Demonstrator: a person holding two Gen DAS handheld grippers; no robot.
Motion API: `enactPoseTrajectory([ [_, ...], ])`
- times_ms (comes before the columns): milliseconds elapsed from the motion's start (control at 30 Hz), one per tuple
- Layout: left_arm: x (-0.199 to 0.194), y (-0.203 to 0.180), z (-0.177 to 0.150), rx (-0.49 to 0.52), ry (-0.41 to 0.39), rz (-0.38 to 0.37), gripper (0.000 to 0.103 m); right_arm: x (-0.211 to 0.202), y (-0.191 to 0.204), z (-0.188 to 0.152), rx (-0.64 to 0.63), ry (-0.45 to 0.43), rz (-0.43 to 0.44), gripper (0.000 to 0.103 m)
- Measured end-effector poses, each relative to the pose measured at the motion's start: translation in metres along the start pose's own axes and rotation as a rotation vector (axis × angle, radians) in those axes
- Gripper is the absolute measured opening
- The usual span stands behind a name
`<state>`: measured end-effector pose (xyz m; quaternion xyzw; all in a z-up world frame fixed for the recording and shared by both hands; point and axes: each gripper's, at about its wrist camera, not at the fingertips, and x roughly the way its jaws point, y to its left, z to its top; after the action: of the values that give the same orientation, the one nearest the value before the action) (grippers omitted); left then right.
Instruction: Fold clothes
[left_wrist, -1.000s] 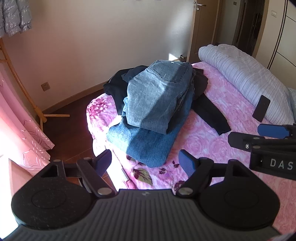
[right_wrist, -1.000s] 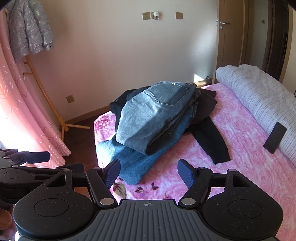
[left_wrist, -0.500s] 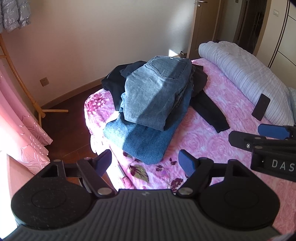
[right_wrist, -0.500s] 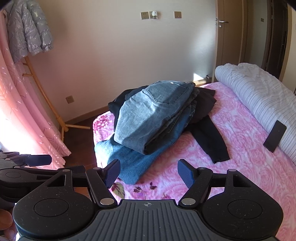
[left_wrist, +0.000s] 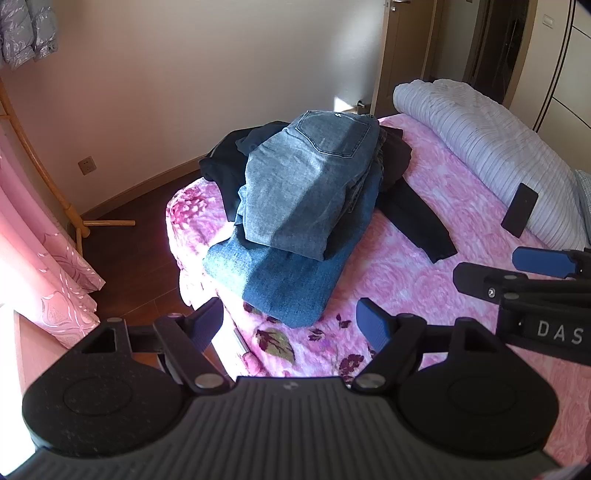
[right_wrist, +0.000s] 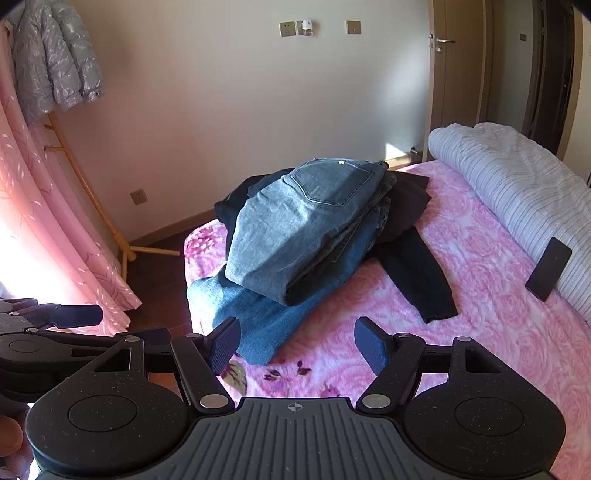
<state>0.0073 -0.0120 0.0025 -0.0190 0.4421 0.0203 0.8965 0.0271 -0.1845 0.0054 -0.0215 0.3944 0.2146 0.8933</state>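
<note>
A pile of folded jeans lies near the foot corner of the pink flowered bed (left_wrist: 424, 280) (right_wrist: 461, 332). The lighter jeans (left_wrist: 306, 184) (right_wrist: 295, 229) sit on top of a darker blue pair (left_wrist: 284, 280) (right_wrist: 255, 317). A black garment (left_wrist: 413, 218) (right_wrist: 417, 273) lies under and beside them, one sleeve stretched over the bedspread. My left gripper (left_wrist: 290, 325) hovers open just short of the pile, nothing between its fingers. My right gripper (right_wrist: 297, 345) is likewise open and empty, and shows at the right edge of the left wrist view.
A rolled striped duvet (left_wrist: 487, 147) (right_wrist: 517, 188) lies along the right of the bed with a black phone (left_wrist: 519, 209) (right_wrist: 548, 268) leaning on it. Pink curtains (right_wrist: 44, 221), a wooden coat rack (right_wrist: 92, 206) with a grey puffer jacket (right_wrist: 51, 59), and dark floor (left_wrist: 125, 251) are left.
The pile has drifted slightly up and left in both views as the grippers shifted a little. Both grippers stay open; nothing was taken hold of.
</note>
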Motion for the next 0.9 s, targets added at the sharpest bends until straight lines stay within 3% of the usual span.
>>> enactPoseTrajectory([
  [900,-0.0054,0.0017,-0.0065,-0.004,0.005,0.008,0.076,-0.0037,0.0014,-0.0024,0.004,0.004,-0.001,0.072],
])
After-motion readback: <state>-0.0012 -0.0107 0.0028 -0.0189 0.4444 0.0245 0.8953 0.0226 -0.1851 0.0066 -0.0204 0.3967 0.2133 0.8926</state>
